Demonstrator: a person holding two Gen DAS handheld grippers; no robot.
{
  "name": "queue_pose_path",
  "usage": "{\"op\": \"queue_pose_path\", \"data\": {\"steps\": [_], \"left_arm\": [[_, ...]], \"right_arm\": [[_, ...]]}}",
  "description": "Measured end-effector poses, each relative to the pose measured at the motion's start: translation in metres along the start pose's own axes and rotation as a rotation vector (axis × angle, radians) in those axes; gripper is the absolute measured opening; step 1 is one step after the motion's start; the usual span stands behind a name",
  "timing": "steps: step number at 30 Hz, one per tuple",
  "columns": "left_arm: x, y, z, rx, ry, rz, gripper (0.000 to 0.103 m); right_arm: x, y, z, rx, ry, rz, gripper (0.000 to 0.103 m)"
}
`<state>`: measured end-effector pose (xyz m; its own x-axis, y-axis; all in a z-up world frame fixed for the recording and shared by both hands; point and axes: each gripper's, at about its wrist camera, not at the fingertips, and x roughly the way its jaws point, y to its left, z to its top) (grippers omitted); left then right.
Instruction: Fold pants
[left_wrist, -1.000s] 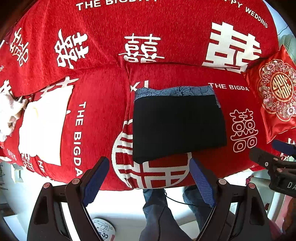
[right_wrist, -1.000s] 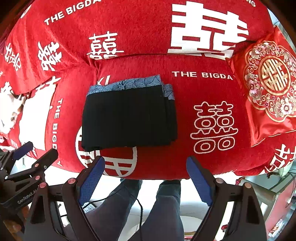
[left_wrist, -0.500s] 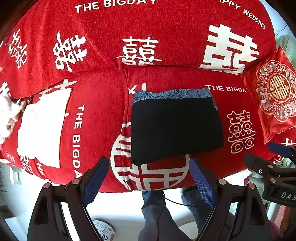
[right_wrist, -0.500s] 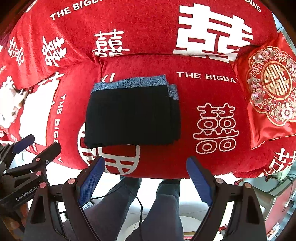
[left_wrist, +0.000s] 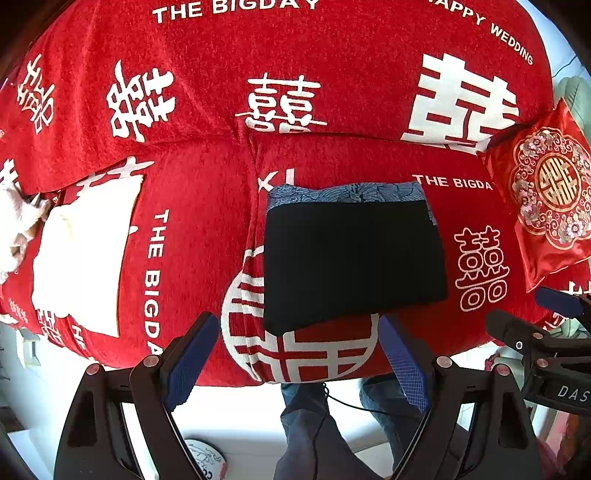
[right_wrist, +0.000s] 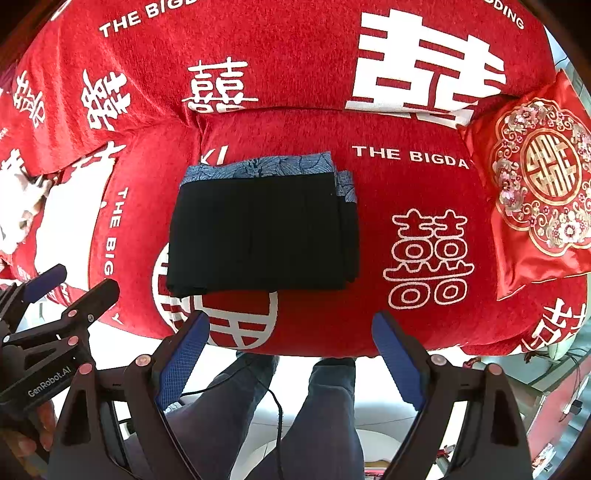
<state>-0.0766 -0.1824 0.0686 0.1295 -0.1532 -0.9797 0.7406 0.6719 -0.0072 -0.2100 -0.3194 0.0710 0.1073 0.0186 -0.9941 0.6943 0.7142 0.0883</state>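
The black pants (left_wrist: 352, 262) lie folded into a flat rectangle on the red sofa seat (left_wrist: 192, 258), with a blue patterned band along the far edge. They also show in the right wrist view (right_wrist: 262, 232). My left gripper (left_wrist: 295, 354) is open and empty, held off the sofa's front edge, below the pants. My right gripper (right_wrist: 288, 354) is open and empty, also off the front edge. Each gripper appears in the other's view: the right one (left_wrist: 546, 332) and the left one (right_wrist: 55, 299).
A red embroidered cushion (right_wrist: 535, 184) leans at the sofa's right end. A white folded cloth (left_wrist: 85, 258) and a crumpled white item (left_wrist: 14, 225) lie on the left seat. The person's legs (right_wrist: 266, 413) stand in front of the sofa.
Both grippers have drawn back slightly from the sofa and stay open. The pants have not moved.
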Motion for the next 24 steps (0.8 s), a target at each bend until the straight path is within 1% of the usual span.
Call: {"op": "queue_pose_path", "data": {"steps": [9,15,24], "left_arm": [[-0.0001,0.0018,0.0002,-0.005,-0.005,0.003,0.089],[-0.002,0.0057,-0.0002,-0.006,-0.022,0.015,0.089],[0.001,0.0045,0.0008,-0.017,-0.015,0.024,0.089]], "right_arm": [[0.0028,-0.0006,0.0038,-0.01,0.007,-0.006,0.092],[0.005,0.0012,0.006,-0.02,0.014,-0.003,0.092],[0.0071,0.0033,0.0081,-0.027,0.021,-0.002,0.092]]}}
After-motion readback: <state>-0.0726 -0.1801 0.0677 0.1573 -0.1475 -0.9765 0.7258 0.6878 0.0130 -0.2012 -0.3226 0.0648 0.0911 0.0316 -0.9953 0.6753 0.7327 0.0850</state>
